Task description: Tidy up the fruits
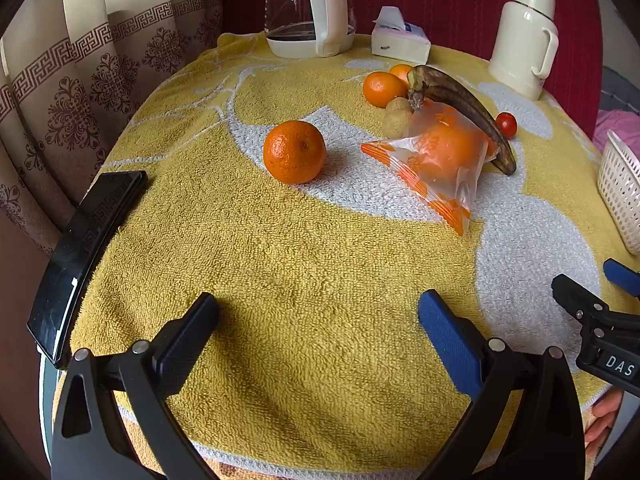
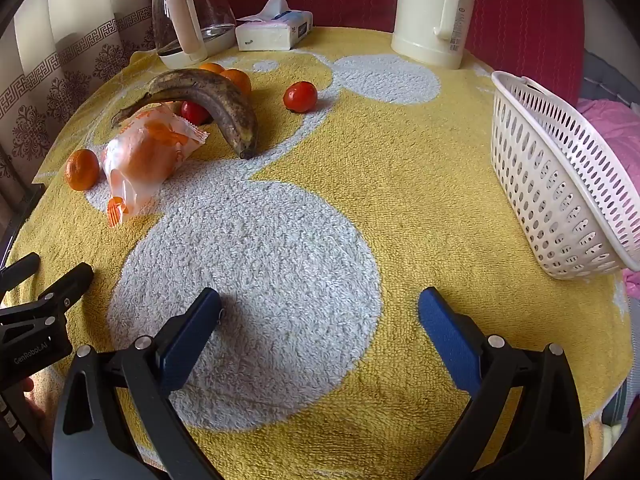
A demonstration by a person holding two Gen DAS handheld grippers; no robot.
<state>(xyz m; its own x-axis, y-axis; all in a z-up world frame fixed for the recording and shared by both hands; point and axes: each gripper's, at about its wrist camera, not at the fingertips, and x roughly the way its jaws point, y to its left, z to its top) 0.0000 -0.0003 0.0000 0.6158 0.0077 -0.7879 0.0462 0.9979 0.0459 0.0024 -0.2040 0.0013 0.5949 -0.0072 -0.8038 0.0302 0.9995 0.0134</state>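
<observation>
My left gripper (image 1: 318, 312) over yellow towel (image 1: 280, 260), jaws wide, nothing between. Lone orange (image 1: 294, 151) ahead, slightly left. Bagged orange (image 1: 444, 152) ahead right, blackened banana (image 1: 464, 108) leaning across its far side. Beyond: two more oranges (image 1: 383, 89), potato (image 1: 397, 116), small tomato (image 1: 506, 124). White basket (image 1: 620, 196) far right. Phone (image 1: 84, 252) left. My right gripper (image 1: 600, 284) at right edge.

Rough looped terry cloth towel (image 2: 320, 240) covers the desk. The basket (image 2: 560, 184) at its right edge is matt perforated plastic. The kettle (image 1: 296, 4) is clear glossy glass (cream plastic handle). Crinkled glossy film wraps one orange (image 1: 444, 148).
</observation>
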